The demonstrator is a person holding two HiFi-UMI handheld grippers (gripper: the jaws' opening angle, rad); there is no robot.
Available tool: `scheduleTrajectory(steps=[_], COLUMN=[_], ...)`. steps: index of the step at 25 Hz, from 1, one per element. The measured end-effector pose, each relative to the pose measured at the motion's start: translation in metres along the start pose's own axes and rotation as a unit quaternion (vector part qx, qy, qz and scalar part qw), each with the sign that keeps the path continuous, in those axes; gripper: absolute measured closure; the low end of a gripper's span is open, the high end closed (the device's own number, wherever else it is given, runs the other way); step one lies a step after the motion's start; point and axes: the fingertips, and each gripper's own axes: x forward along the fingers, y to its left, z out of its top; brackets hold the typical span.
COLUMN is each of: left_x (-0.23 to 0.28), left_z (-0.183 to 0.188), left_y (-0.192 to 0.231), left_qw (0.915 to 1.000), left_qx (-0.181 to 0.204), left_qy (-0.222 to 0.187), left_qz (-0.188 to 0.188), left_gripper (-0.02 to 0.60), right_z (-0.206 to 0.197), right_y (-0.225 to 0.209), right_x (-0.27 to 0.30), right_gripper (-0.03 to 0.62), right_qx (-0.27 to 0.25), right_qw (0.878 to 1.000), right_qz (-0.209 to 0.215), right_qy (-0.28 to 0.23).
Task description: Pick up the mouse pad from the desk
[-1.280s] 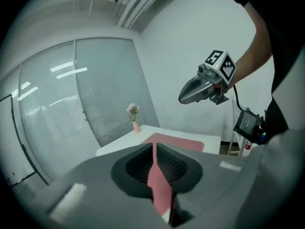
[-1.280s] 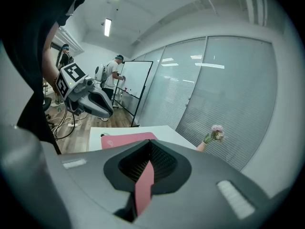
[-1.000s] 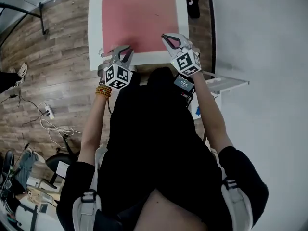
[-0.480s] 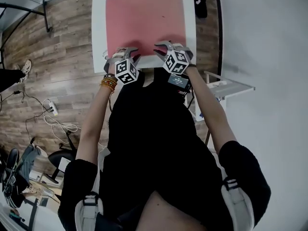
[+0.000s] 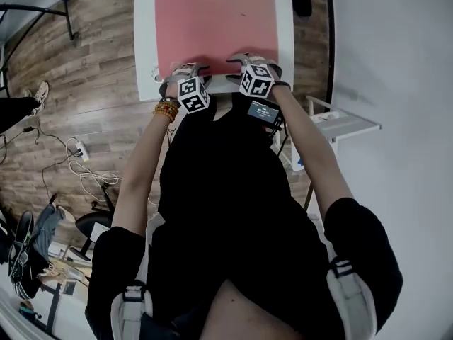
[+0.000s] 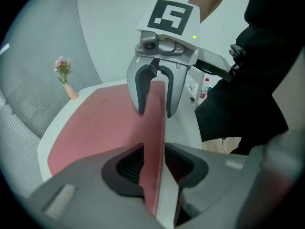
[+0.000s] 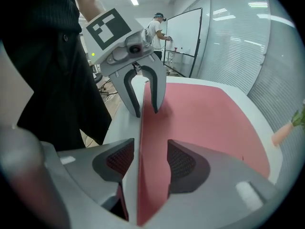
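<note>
Because the mouse pad (image 5: 212, 16) lies flat on the white worktop (image 5: 283, 41) with nothing to hook under, both claws have been brought to its near edge, where the thin lip is the only part a jaw can catch.

At the left, the left claw (image 5: 185, 68) points steeply down at the pad's near left portion. In its own view the left claw (image 6: 155, 163) has its jaws apart and astride the edge line, 1 jaw over the red pad (image 6: 100, 128) and the other over the bare strip of worktop. Neither pad presses on anything.

Between the 2 claws the pad's edge runs straight and looks unlifted.

At the right, the right claw (image 5: 244, 59) mirrors that pose. Its own view shows the right claw (image 7: 145, 163) with jaws that have just been opening and now stand wide. The pad's edge (image 7: 209, 118) runs between them, ungripped.

Placing 2 claws side by side probably spreads the lift, so the limp sheet rises evenly instead of folding. The pinch itself is not yet made, and jaws sliding over the lip seems the main risk.
</note>
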Motion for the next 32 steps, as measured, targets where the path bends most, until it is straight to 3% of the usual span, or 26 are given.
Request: scheduleTrajectory(steps=[11, 14, 21, 25, 32], left_x=[0.007, 0.006, 0.008, 0.009, 0.010], left_z=[-0.006, 0.003, 0.007, 0.009, 0.028], left_y=[-0.005, -0.004, -0.002, 0.006, 0.008], left_qw=[0.9997, 0.9996, 0.9992, 0.9992, 0.9994], left_qx=[0.004, -0.010, -0.028, -0.034, -0.019], left_qy=[0.009, -0.008, -0.011, -0.013, -0.028], left_qz=[-0.021, -0.027, -0.027, -0.014, -0.003], left_gripper=[0.449, 0.449, 0.449, 0.437, 0.430], right_z=[-0.002, -0.001, 0.000, 0.001, 0.006], right_y=[0.004, 0.003, -0.003, -0.009, -0.015], right_x=[0.015, 0.016, 0.017, 0.017, 0.007], right_gripper=[0.404, 0.412, 0.489, 0.511, 0.526], right_qx=[-0.010, -0.015, -0.019, 0.010, 0.115], right_qw=[0.999, 0.998, 0.996, 0.995, 0.988], right_qz=[0.026, 0.032, 0.049, 0.063, 0.104], right_qy=[0.033, 0.050, 0.076, 0.073, 0.019])
